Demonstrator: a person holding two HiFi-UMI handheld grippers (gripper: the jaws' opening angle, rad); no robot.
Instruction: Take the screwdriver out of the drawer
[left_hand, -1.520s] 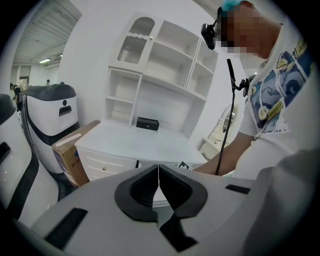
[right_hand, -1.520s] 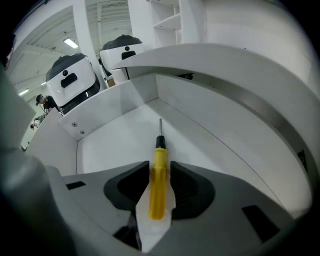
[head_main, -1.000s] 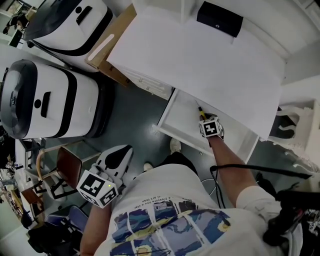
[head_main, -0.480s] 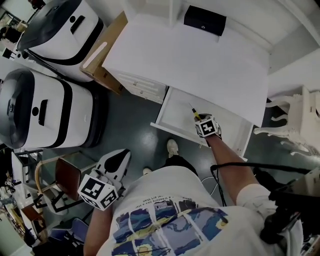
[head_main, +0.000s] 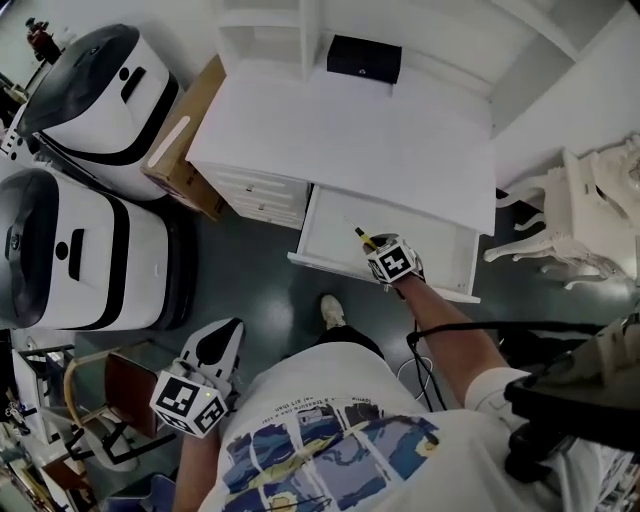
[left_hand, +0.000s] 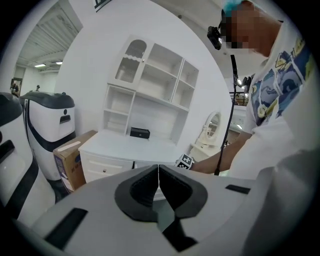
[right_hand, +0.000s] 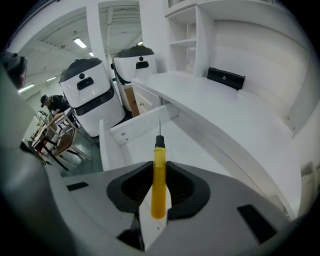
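My right gripper (right_hand: 158, 186) is shut on a yellow-handled screwdriver (right_hand: 158, 177), whose black collar and metal tip point away from the jaws. In the head view that gripper (head_main: 385, 262) hangs over the open white drawer (head_main: 325, 215) with the screwdriver (head_main: 364, 239) sticking out of it, lifted off the drawer floor. The drawer (right_hand: 112, 145) shows below the screwdriver, pulled out from under the white desk (head_main: 340, 130). My left gripper (left_hand: 158, 176) is shut with nothing between its jaws. It is held low at the person's left side (head_main: 215, 350), away from the desk.
A black box (head_main: 363, 58) sits at the back of the desk under white shelves. A cardboard box (head_main: 175, 150) leans against the desk's left side. Two large white and black machines (head_main: 80, 170) stand at the left. A white ornate chair (head_main: 580, 220) is at the right, wooden chairs (head_main: 105, 390) at lower left.
My right gripper has risen with the screwdriver, lifting it off the drawer floor. The left gripper has shifted a little at the person's side. The head camera's view has slid downward over the desk.
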